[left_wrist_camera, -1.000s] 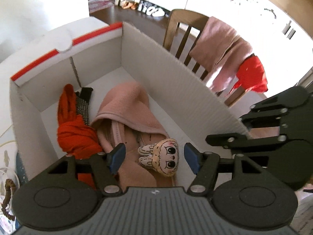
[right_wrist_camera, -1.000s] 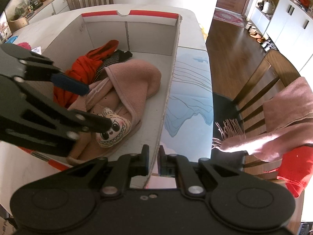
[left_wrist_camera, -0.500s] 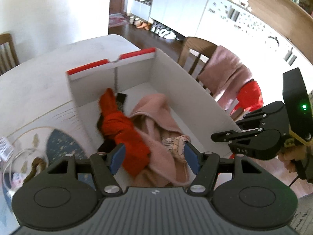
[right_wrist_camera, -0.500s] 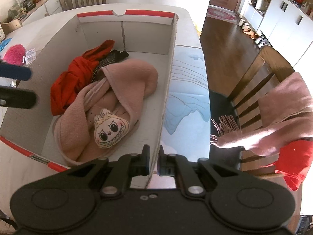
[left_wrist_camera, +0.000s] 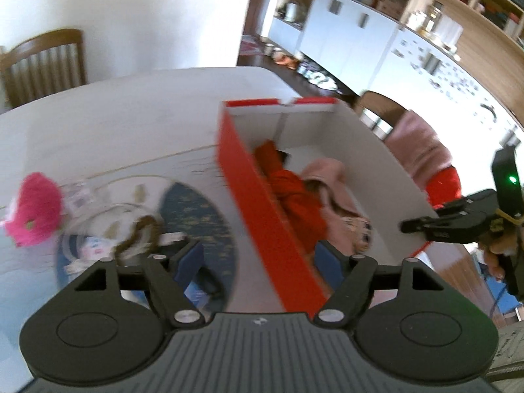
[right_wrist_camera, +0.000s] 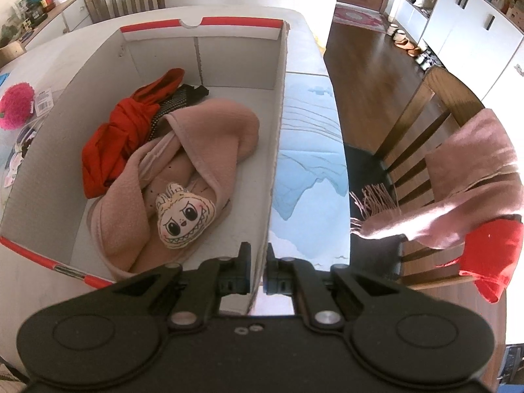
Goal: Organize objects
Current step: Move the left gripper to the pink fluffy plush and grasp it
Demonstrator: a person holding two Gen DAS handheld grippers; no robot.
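Cardboard box [right_wrist_camera: 278,137], wall pinched by our right gripper [right_wrist_camera: 258,270]; left gripper [left_wrist_camera: 260,260], empty, jaws opening. Plush face [right_wrist_camera: 184,215] lies inside on pink fleece [right_wrist_camera: 213,137]. Risk: tugging tips the box.

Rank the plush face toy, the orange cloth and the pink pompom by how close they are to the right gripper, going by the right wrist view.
1. The plush face toy, inside the box just ahead of the right gripper, on the pink blanket.
2. The orange cloth, deeper in the box, toward its left wall.
3. The pink pompom, outside the box on the table, far left.
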